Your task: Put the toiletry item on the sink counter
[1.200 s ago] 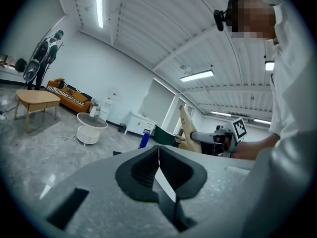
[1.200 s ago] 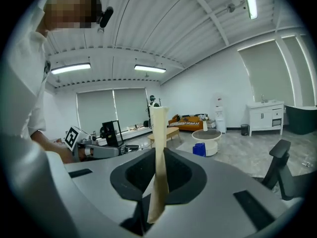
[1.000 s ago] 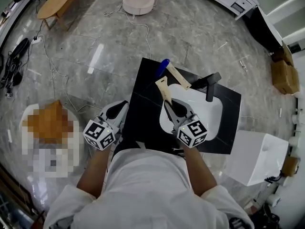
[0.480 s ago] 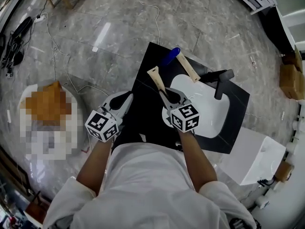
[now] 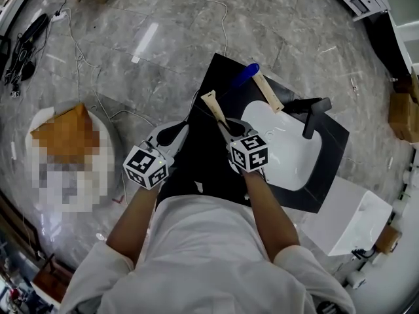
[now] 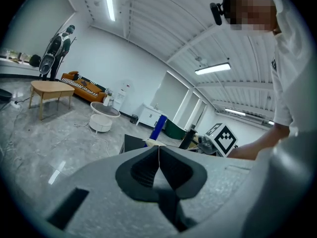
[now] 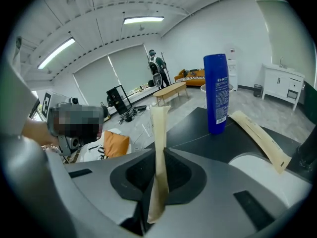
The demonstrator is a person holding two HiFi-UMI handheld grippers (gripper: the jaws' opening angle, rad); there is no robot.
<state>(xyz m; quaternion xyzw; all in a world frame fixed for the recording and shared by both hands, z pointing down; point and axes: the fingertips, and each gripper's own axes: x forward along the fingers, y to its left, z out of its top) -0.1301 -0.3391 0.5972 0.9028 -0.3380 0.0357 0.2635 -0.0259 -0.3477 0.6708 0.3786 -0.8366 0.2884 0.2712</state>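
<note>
While the right gripper (image 5: 230,129) clamps a tan packet (image 5: 213,105) above the counter (image 5: 196,152), left gripper (image 5: 175,132) closed and empty, lowering then releasing seems next.

Wooden table (image 6: 49,89) and round white table (image 6: 103,118) standing on marble floor (image 5: 118,64); cardboard boxes (image 5: 402,113) sitting far right.

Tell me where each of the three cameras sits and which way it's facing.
Head view: on the person's head, facing steeply down at the black sink counter; forearms, left gripper and right gripper show.
Left gripper view: rides the left gripper, facing along its shut, empty jaws toward the counter; the person's arm shows right.
Right gripper view: rides the right gripper, facing across the counter along jaws shut on a tan packet.
Shared: all three show the blue bottle.
</note>
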